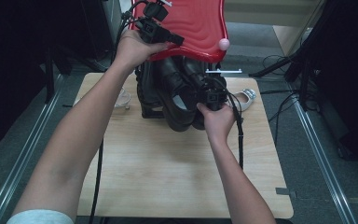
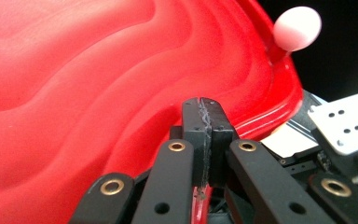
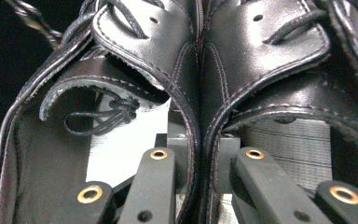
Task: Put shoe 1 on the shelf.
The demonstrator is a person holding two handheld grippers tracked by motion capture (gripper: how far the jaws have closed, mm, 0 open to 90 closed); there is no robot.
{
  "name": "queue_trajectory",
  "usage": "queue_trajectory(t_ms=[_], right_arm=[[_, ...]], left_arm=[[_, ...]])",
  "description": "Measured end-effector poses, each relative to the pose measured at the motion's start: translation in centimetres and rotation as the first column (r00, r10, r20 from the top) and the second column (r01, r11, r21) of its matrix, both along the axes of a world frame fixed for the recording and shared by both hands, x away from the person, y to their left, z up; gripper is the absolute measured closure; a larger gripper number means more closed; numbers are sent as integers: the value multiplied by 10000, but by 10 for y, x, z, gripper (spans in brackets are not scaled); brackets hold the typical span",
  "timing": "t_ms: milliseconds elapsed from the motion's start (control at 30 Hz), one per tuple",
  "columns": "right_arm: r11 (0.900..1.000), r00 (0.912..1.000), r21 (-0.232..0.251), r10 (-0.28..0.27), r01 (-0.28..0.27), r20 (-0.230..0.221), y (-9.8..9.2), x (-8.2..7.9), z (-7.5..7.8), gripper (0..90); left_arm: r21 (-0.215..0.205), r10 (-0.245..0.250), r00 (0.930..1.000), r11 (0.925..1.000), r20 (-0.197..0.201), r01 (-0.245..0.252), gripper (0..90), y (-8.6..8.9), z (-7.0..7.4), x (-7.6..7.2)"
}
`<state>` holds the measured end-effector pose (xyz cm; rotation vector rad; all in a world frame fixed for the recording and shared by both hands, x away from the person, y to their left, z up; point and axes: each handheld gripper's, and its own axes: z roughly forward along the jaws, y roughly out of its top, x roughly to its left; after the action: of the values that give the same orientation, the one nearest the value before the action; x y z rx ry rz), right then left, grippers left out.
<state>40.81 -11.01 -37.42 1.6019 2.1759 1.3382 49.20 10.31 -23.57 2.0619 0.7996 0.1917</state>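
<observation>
Right tongs (image 3: 198, 154) pinch black shoes (image 3: 196, 84), toes hidden.

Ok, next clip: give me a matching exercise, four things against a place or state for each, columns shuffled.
Things:
1. red lid
2. black shoes
3. silver shoe
4. pink knob

Places or states:
A. lying on the table's far right part
B. its edge pinched by the left tongs
C. inner sides clamped together by the right tongs
D. sticking out at the lid's rim

Pairs: 1-B, 2-C, 3-A, 4-D
</observation>
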Motion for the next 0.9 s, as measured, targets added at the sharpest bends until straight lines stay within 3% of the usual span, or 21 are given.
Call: queue_trajectory(t_ms=[367, 567, 833, 900], right_arm=[[9959, 9951, -287, -841, 857, 515, 26, 9, -14, 824], [9889, 9896, 467, -1423, 1413, 188, 28, 22, -10, 822], [9747, 9745, 184, -2233, 2230, 205, 49, 30, -6, 806], [9753, 9751, 87, -2209, 2208, 178, 52, 31, -6, 783]], left_arm=[[-140, 8, 9998, 9999, 183, -6, 900, -1, -3, -1], [-146, -25, 9998, 9999, 212, 28, 900, -1, -3, 0], [-217, 9, 9997, 9998, 228, -4, 900, -1, -3, -1], [-291, 25, 9999, 9996, 171, -20, 900, -1, -4, -1]])
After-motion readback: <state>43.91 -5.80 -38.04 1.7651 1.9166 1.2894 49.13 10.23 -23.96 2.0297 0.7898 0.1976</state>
